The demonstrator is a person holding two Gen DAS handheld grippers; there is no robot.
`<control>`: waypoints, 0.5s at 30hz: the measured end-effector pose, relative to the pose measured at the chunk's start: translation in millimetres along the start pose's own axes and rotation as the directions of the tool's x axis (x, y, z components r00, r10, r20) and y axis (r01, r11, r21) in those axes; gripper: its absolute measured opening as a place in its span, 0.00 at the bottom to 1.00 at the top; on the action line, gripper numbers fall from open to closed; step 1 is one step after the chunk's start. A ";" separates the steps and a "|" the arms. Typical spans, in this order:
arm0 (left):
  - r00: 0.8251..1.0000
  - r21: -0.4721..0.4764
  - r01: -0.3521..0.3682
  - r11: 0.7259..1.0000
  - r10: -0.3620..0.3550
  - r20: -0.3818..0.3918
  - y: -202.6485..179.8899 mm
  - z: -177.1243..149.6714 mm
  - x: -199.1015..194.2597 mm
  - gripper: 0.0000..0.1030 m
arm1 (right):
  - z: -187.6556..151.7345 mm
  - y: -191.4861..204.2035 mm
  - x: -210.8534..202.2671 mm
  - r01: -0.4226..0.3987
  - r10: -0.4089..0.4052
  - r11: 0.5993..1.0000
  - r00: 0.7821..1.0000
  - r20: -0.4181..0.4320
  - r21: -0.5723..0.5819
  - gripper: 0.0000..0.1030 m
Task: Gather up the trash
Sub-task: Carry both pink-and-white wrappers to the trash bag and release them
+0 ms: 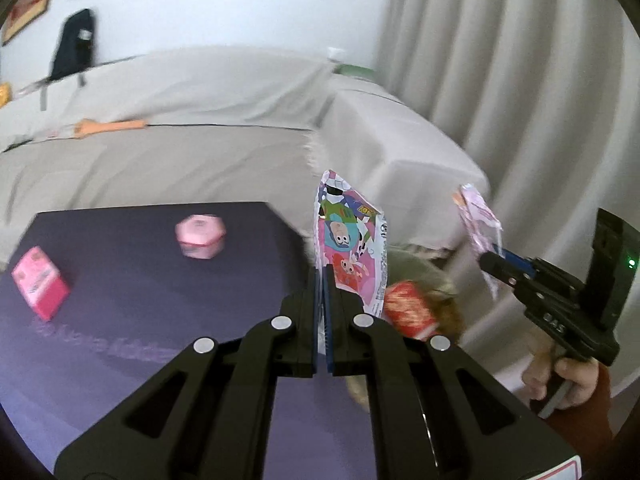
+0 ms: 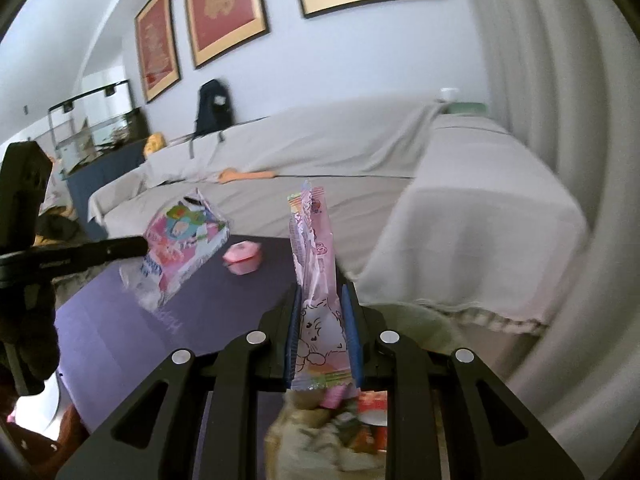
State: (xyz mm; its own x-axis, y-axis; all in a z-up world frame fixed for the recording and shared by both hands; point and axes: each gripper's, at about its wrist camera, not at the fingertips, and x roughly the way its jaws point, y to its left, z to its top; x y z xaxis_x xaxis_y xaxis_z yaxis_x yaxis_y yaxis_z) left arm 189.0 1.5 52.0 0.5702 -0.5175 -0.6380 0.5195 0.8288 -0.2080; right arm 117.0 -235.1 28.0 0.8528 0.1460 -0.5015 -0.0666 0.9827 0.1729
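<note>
My left claw (image 1: 325,280) is clamped tight on a cartoon-print wrapper (image 1: 352,240), held above the purple table (image 1: 140,300). My right claw (image 2: 320,300) pinches a pink wrapper (image 2: 314,264). Both look light, crinkly, slippery; grip low, near the edge.

Lower edge of the colourful cartoon-printed foil wrapper (image 1: 352,248) was hidden between closed jaws, red packet (image 1: 408,312) half covered behind it, heap of mixed wrappers (image 2: 340,432) blurred, purple table's printed lettering (image 1: 108,340) was unreadable.
</note>
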 end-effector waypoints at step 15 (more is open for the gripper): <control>0.970 0.020 0.154 0.988 -0.147 -0.195 -77.0 -8.5 111.0 0.02 | -15.0 -79.8 -16.4 0.134 -0.133 0.989 0.991 -0.019 0.065 0.20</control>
State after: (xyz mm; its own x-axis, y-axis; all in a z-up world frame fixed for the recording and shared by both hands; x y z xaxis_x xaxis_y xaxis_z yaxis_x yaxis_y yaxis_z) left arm 206.9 -117.9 -9.1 0.3525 -0.5821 -0.7327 0.6136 0.7350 -0.2887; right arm 100.5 -314.2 9.7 0.8439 0.0167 -0.5363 0.0816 0.9839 0.1591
